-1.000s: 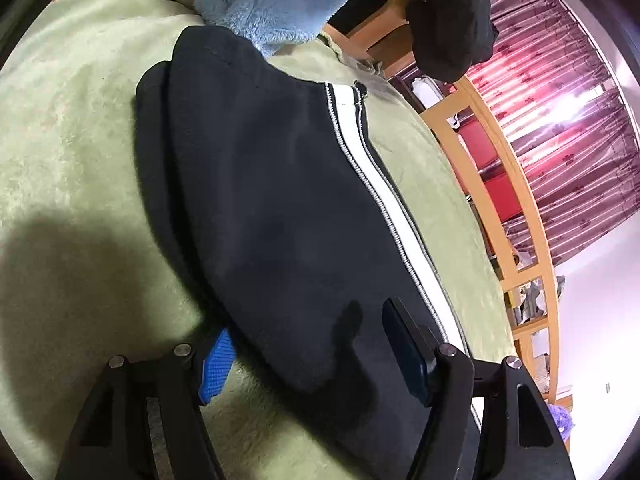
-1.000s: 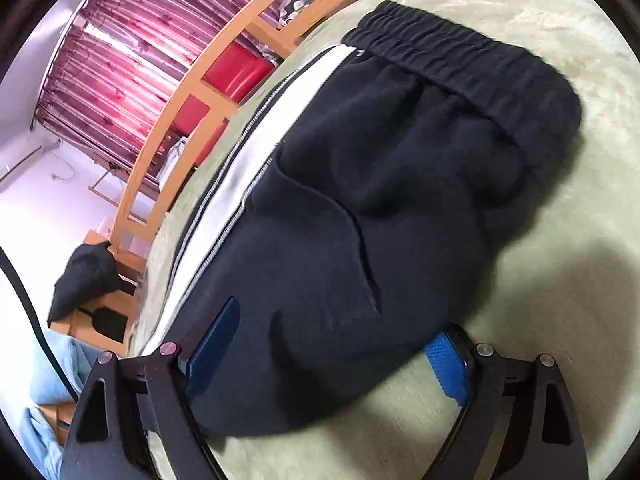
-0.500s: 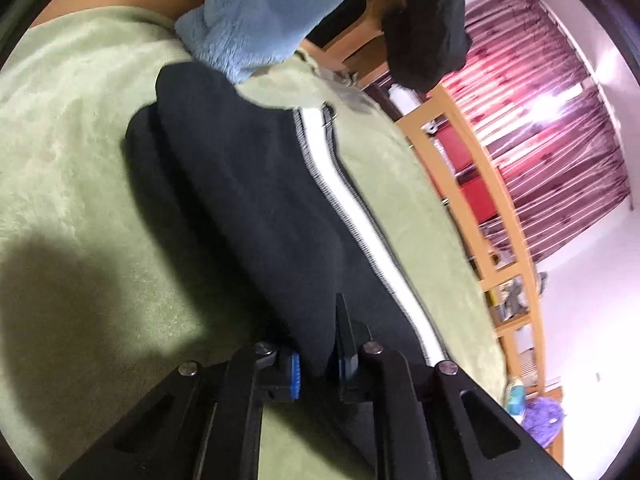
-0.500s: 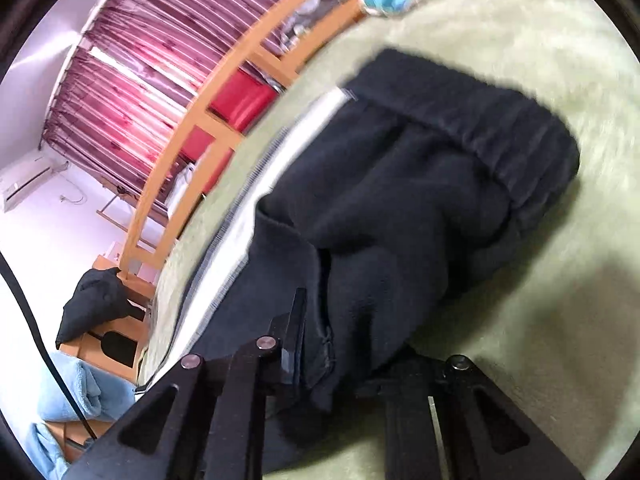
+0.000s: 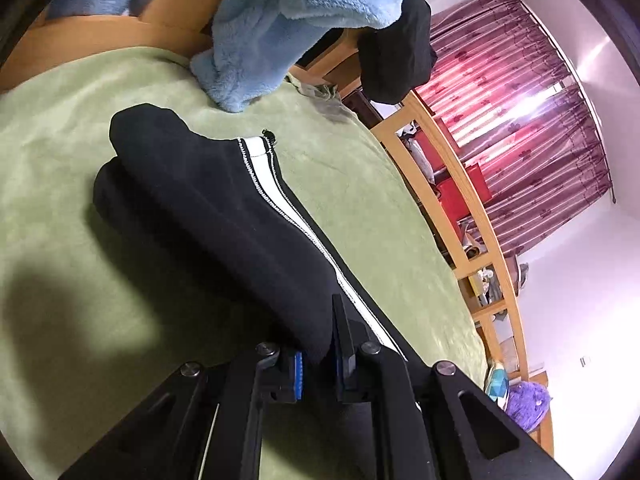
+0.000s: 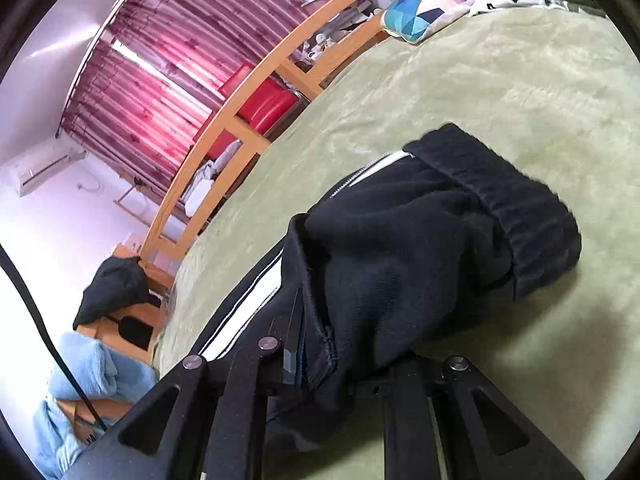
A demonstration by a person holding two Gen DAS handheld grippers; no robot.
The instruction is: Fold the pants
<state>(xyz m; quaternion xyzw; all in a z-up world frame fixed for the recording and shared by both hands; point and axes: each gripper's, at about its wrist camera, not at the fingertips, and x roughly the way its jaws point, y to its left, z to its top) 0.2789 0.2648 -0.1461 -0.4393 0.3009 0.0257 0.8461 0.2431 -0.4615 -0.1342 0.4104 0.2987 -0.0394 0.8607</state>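
Black pants (image 5: 208, 216) with a white side stripe (image 5: 272, 196) lie on a green blanket (image 5: 72, 168). My left gripper (image 5: 318, 354) is shut on the near edge of the leg part and lifts it off the blanket. In the right wrist view the pants (image 6: 404, 264) show their ribbed waistband (image 6: 520, 208) at the far end. My right gripper (image 6: 340, 364) is shut on a bunched fold of the pants near the pocket, also raised.
A light blue fleece (image 5: 280, 28) and a dark garment (image 5: 396, 48) hang over a wooden frame at the bed's end. A wooden rail (image 6: 240, 120) runs along the far side. Patterned pillows (image 6: 420, 12) lie at the bed head.
Both grippers went from open around the pants' edge to shut on the fabric, then rose and lifted the near edge off the blanket.
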